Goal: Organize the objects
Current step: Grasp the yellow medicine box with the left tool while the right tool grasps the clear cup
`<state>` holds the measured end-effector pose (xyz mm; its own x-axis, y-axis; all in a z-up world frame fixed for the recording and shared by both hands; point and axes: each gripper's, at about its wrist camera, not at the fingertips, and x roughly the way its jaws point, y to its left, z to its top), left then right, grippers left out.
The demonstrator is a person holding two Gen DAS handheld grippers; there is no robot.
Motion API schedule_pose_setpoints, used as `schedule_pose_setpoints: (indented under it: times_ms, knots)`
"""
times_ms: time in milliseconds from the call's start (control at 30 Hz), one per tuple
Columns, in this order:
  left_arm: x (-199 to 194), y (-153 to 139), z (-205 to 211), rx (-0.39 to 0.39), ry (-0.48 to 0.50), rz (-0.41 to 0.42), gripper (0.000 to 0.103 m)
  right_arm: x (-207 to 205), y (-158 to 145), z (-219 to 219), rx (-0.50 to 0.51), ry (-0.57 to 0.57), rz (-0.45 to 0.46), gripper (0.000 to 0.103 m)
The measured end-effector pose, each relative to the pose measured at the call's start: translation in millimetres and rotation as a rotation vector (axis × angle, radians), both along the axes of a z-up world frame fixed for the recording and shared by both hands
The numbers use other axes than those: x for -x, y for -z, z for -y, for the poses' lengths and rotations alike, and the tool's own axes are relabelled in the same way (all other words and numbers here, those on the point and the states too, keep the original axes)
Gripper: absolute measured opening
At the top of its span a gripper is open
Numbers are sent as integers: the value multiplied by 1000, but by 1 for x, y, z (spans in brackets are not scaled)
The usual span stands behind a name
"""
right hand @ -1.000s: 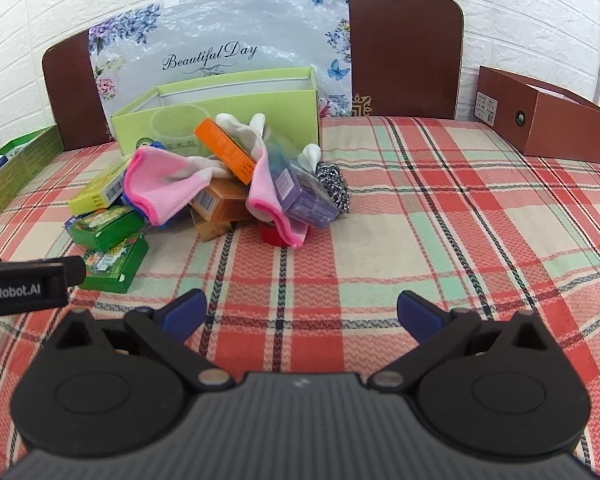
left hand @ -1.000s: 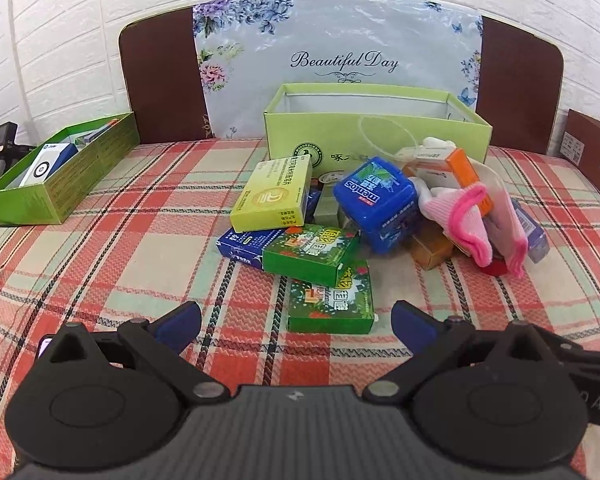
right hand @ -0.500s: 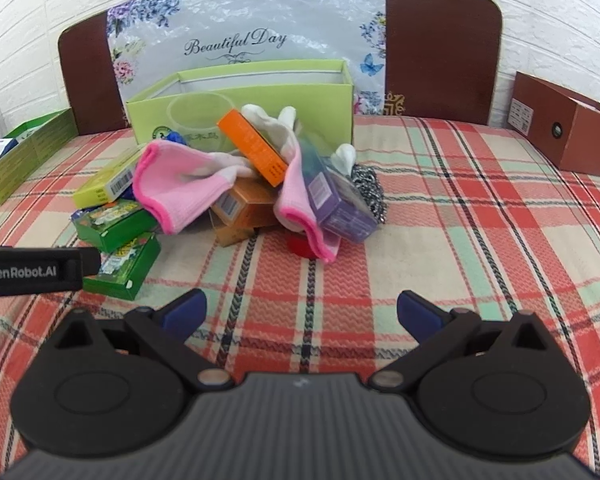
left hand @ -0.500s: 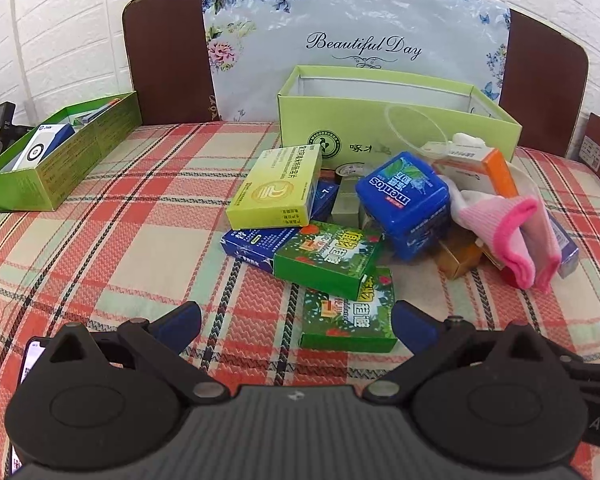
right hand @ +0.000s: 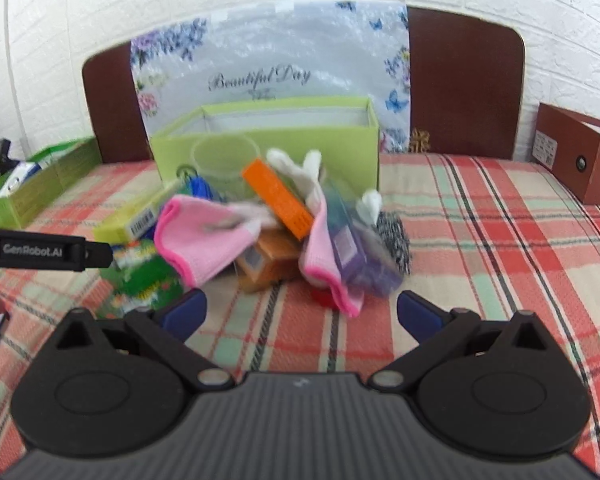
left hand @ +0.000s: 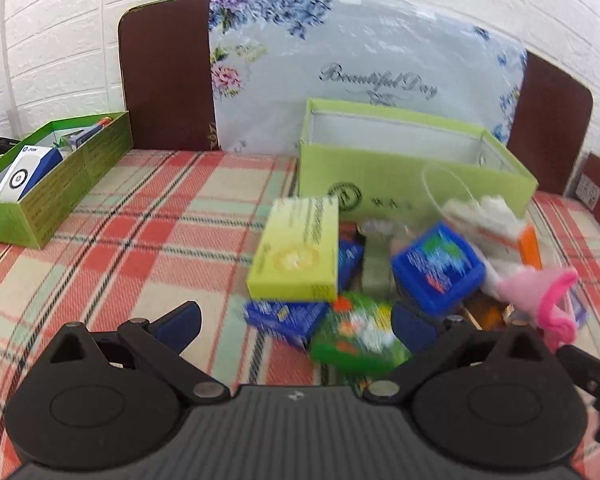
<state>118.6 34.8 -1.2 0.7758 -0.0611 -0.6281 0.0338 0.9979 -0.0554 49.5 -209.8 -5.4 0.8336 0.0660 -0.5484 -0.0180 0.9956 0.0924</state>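
Note:
A heap of small items lies on the plaid cloth before an open light-green box (left hand: 412,176) (right hand: 268,140). In the left wrist view I see a yellow-green carton (left hand: 296,256), a blue box (left hand: 436,272), a dark blue carton (left hand: 284,318) and a green carton (left hand: 356,340). My left gripper (left hand: 300,326) is open, its fingertips just over the near cartons. In the right wrist view, pink socks (right hand: 204,236), an orange box (right hand: 278,198), a brown box (right hand: 266,262) and a purple pack (right hand: 356,252) are piled up. My right gripper (right hand: 302,312) is open, close before them.
A long green tray (left hand: 56,184) with a blue-and-white box stands at the left. A brown shoebox (right hand: 576,160) sits at the right. A floral bag (left hand: 340,76) leans on the dark headboard behind. The left gripper's body (right hand: 40,254) juts in from the left.
Both grippers have moved forward toward the heap, which now looms larger and is motion-blurred. Both stay open. Nothing in the heap has shifted.

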Motion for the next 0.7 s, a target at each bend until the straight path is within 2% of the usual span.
schedule_pose_setpoints:
  times_ms: [33, 100, 167, 233, 300, 367, 500, 567, 600, 633, 667, 700]
  knots:
    - [-9, -3, -3, 7, -5, 9, 103, -5, -12, 2, -15, -24, 41, 103]
    - [-29, -5, -5, -7, -16, 15, 103, -16, -23, 5, -14, -46, 67, 103]
    - [-47, -3, -6, -15, 1, -10, 103, -25, -35, 5, -9, -75, 73, 103]
    - [-59, 0, -9, 0, 31, -30, 103, -29, -47, 6, -37, -136, 95, 103]
    - [-70, 6, -9, -10, 31, -37, 103, -29, -59, 8, -86, -198, 120, 103]
    - [-84, 14, -5, -30, 44, -50, 103, -36, -69, 5, -94, -223, 160, 103]
    - [-110, 37, -4, -45, 37, -133, 103, -91, -75, -18, 32, -254, 141, 103]
    - [-115, 44, -11, -5, 44, -140, 101, -123, -65, -24, 68, -295, 102, 103]
    - [-115, 44, -14, 22, 70, -137, 96, -139, -62, -26, 75, -314, 78, 103]
    - [-116, 43, -19, 56, 105, -139, 85, -152, -53, -28, 79, -328, 44, 103]
    - [-116, 42, -23, 86, 126, -145, 81, -165, -49, -30, 80, -336, 17, 103]
    - [-117, 42, -25, 90, 123, -154, 81, -175, -45, -31, 78, -342, -2, 103]
